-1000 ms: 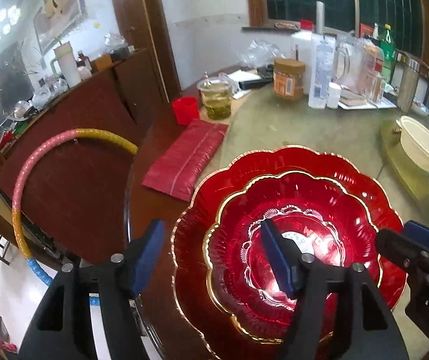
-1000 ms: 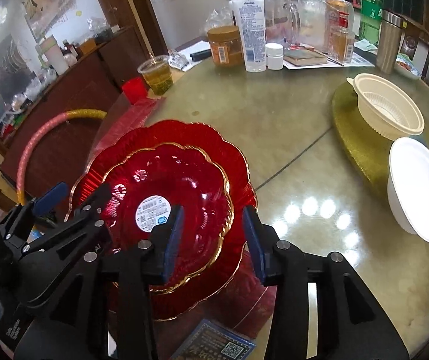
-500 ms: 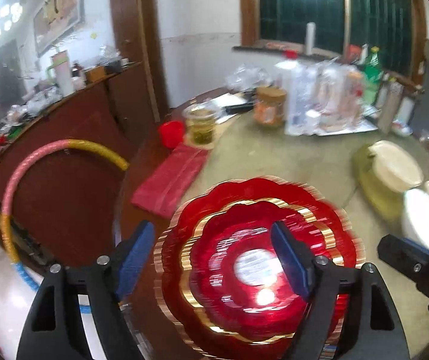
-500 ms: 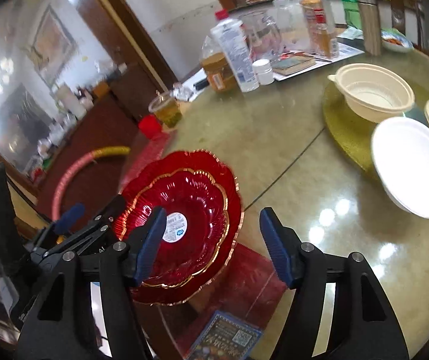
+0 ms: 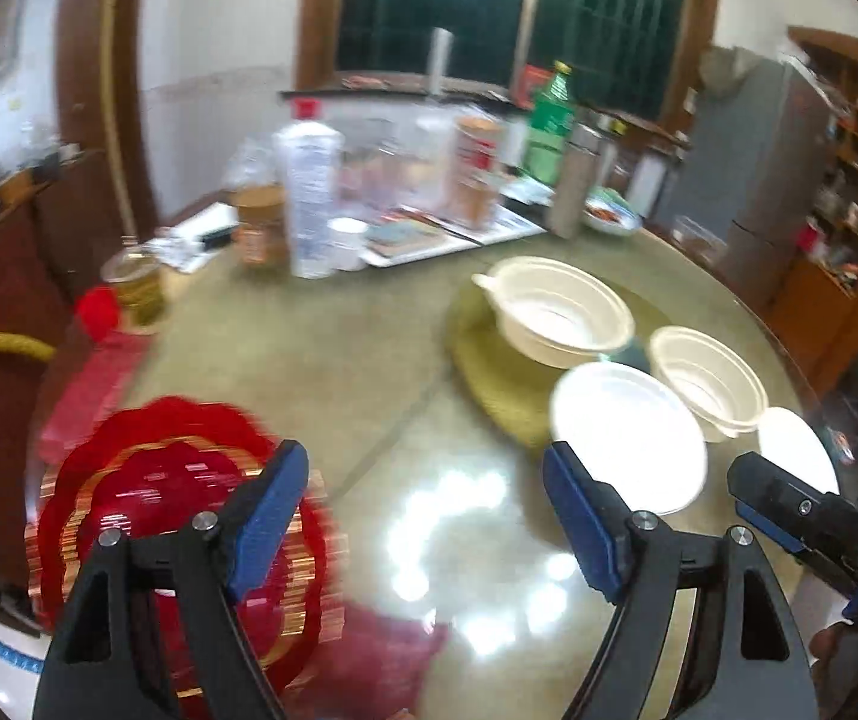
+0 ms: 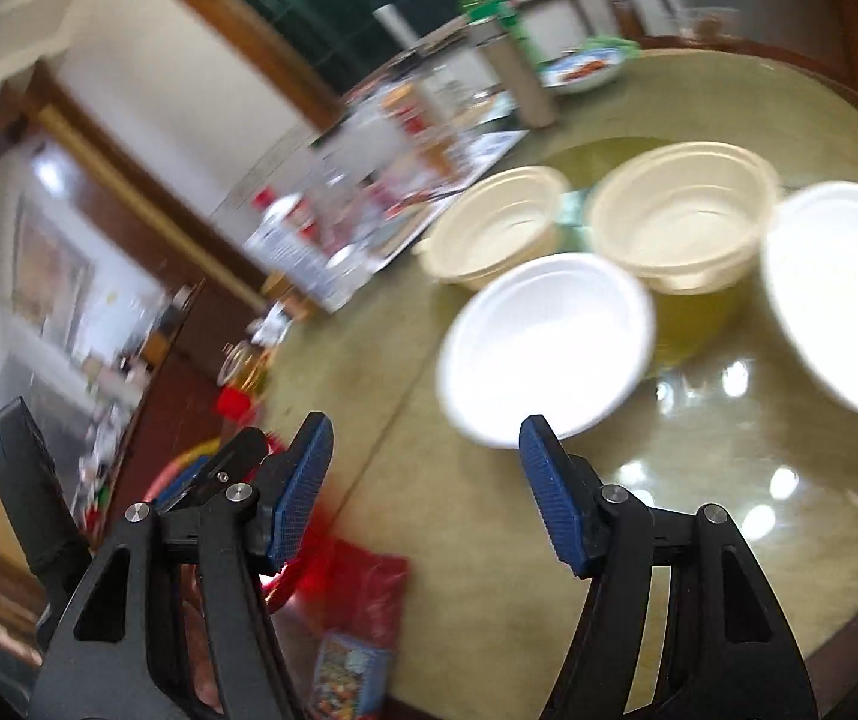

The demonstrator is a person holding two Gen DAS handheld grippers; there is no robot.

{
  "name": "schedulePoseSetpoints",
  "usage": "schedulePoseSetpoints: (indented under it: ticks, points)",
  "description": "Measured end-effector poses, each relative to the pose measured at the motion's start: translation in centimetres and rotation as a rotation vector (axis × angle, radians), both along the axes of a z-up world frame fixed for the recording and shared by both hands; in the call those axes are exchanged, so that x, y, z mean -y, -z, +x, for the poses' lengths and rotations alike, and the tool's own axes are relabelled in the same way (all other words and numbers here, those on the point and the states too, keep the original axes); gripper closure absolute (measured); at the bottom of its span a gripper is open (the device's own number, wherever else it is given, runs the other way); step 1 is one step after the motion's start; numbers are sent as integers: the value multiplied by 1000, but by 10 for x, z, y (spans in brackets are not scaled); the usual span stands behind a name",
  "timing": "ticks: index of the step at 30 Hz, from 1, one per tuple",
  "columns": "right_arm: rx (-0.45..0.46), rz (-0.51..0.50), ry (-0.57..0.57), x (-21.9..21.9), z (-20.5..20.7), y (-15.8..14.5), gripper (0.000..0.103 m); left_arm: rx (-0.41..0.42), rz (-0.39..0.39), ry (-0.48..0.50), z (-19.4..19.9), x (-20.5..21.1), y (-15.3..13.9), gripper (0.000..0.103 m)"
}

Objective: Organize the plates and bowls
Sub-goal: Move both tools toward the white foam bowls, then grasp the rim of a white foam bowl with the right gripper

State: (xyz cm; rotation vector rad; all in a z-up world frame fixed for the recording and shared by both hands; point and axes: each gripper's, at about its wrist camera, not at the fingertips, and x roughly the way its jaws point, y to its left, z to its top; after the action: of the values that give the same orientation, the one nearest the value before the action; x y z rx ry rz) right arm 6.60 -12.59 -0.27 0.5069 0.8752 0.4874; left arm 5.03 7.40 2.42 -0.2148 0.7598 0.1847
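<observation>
Two stacked red scalloped plates with gold rims (image 5: pixel 129 498) lie at the near left of the round table. A white bowl (image 5: pixel 627 432) stands at mid right, also in the right wrist view (image 6: pixel 543 342). Two cream bowls (image 6: pixel 495 234) (image 6: pixel 681 216) stand behind it on a gold mat (image 5: pixel 489 372). Another white bowl (image 6: pixel 843 300) is at the far right. My left gripper (image 5: pixel 426 522) is open and empty above the table, between the plates and the white bowl. My right gripper (image 6: pixel 426 486) is open and empty, just short of the white bowl.
Bottles, jars, a green bottle (image 5: pixel 552 120) and a steel flask (image 5: pixel 570 180) crowd the table's far side. A red cup (image 5: pixel 96 306), a drink cup (image 5: pixel 135 282) and a red cloth (image 5: pixel 93 384) lie at the left edge. A red packet (image 6: pixel 369 600) lies near.
Both grippers have swung right, away from the red plates and toward the white and cream bowls. Both have opened wider. The plates stay stacked on the table.
</observation>
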Motion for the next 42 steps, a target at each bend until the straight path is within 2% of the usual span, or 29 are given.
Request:
schedulePoseSetpoints:
  ticks: [5,7,12,25,26,27,28,29,30,32,34,36,42]
  points:
    - [-74,48,87,37,25,23,37,-37,-39,68,43,27,15,22]
    - [-106,82,108,47,36,33,37,-54,-49,72,53,33,22,22]
    - [-173,93,142,58,58,53,37,-103,-89,68,76,38,44,22]
    - [-193,49,147,51,80,68,38,-153,-77,60,98,47,67,23]
    - [-191,34,148,50,80,68,38,-161,-63,57,99,49,70,28]
    - [-189,23,149,50,80,68,47,-168,-47,59,99,50,72,37]
    - [-190,10,143,49,80,69,63,-182,-21,64,101,53,75,60]
    - [-195,-4,136,47,81,70,70,-194,-5,75,102,54,77,72]
    - [-199,-21,133,45,82,71,73,-199,-2,88,102,56,79,75]
    - [-185,-23,118,41,82,70,80,-193,23,109,100,62,78,88]
    - [-172,-35,97,36,80,66,92,-194,39,108,98,67,76,88]
    - [-156,-57,104,34,76,61,93,-193,35,107,94,67,74,88]
    - [-144,-27,89,34,66,53,93,-167,40,104,82,62,61,88]
